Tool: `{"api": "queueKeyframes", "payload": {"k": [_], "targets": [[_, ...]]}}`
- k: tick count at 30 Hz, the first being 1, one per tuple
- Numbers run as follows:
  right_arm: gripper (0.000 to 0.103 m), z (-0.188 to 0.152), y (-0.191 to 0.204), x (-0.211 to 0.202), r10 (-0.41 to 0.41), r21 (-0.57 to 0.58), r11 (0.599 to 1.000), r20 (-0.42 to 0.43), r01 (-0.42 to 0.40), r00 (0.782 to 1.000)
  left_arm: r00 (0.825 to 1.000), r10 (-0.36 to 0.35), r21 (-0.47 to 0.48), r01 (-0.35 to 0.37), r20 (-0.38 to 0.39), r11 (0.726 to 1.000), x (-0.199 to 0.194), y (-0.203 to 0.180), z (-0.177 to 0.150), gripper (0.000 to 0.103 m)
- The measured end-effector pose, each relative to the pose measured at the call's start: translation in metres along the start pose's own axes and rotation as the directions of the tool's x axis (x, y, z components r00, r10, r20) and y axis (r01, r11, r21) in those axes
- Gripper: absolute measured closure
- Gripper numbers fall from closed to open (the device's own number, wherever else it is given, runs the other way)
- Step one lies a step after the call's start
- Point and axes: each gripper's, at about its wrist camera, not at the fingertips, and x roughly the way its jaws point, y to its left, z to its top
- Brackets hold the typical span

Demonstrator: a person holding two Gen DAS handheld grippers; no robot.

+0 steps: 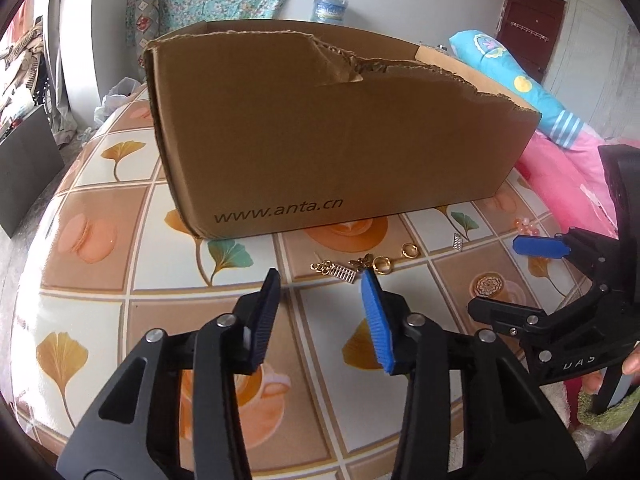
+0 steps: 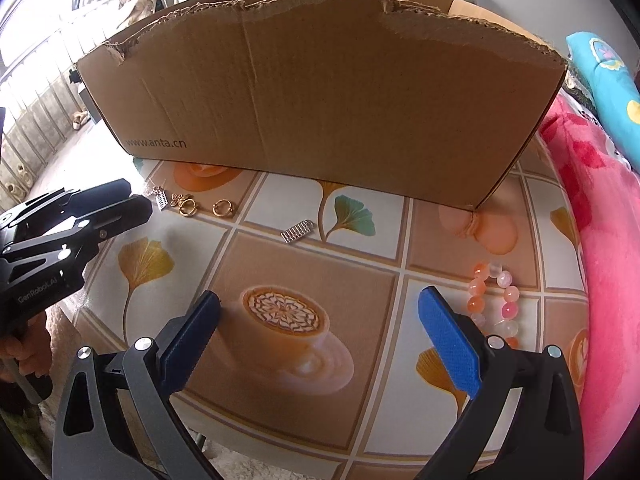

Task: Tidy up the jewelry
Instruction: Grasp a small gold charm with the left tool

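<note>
My left gripper (image 1: 320, 280) sits partly open, jaws apart with nothing between the pads, tips low over the table just short of a small cluster of jewelry. That cluster: gold chain links (image 1: 322, 267), a silver comb-shaped piece (image 1: 346, 273), a gold butterfly charm (image 1: 364, 261), and a gold ring (image 1: 382, 265), all close together; a second gold ring (image 1: 409, 251) just to the right, another silver comb-shaped piece (image 1: 458, 241) farther right. My right gripper (image 2: 320, 304) is wide open and empty, hovering over the coffee-cup print on the tablecloth (image 2: 280, 360), touching nothing. Pink and orange bead bracelet (image 2: 494, 300) lies just right of its blue pad (image 2: 450, 344). Torn cardboard box (image 1: 320, 132) printed www.anta.cn stands behind all the jewelry. Pink blanket (image 2: 600, 220) along the table's right edge.
</note>
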Motion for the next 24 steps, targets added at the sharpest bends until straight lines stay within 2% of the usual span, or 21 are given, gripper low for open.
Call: {"api": "queueKeyframes", "payload": {"k": [4,6,17,24], "targets": [[0.006,-0.003,0.001,-0.001,-0.001,0.002,1.0,0.015,0.001,1.0,1.0,-0.002,0.025,0.002,-0.011,1.0,0.008,-0.005,0.006,0.085],[0.006,-0.004,0.001,-0.001,-0.002,0.001,1.0,0.019,0.002,1.0,1.0,-0.01,0.028,0.01,-0.015,1.0,0.011,-0.006,0.008,0.089],[0.006,-0.006,0.0,0.0,0.0,-0.002,1.0,0.031,0.0,1.0,0.999,0.023,0.08,-0.021,-0.024,0.997,0.014,-0.009,0.011,0.1],[0.006,-0.007,0.001,-0.002,-0.002,-0.002,1.0,0.045,0.002,0.999,1.0,-0.009,0.008,0.009,-0.018,1.0,0.002,0.008,0.012,0.101]]}}
